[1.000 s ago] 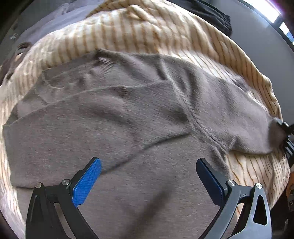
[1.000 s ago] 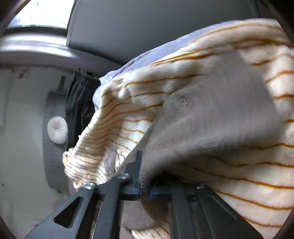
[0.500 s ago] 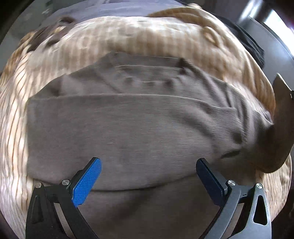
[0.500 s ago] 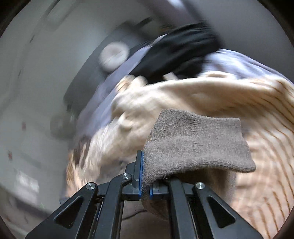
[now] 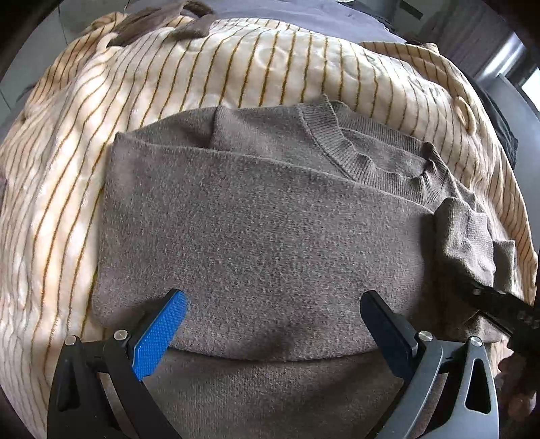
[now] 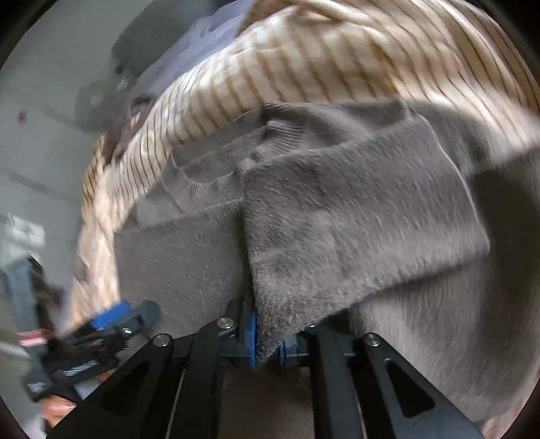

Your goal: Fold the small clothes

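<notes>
A small grey-brown knit sweater (image 5: 263, 229) lies on a cream blanket with orange stripes (image 5: 84, 141), its ribbed neckline (image 5: 341, 145) toward the far side and one sleeve folded across its body. My left gripper (image 5: 273, 320) is open and empty, hovering just above the sweater's near part. My right gripper (image 6: 268, 341) is shut on the other sleeve's cuff (image 6: 337, 216), which is carried over the sweater's body; the cuff also shows at the right of the left wrist view (image 5: 469, 243).
The striped blanket covers a bed with a lavender sheet (image 5: 303, 17) at the far side. Dark clothing (image 5: 503, 125) lies at the far right edge. The left gripper shows in the right wrist view (image 6: 108, 324) at lower left.
My right gripper has carried the sleeve cuff inward over the sweater's body. The left wrist view has swung so that the sweater lies square in front.
</notes>
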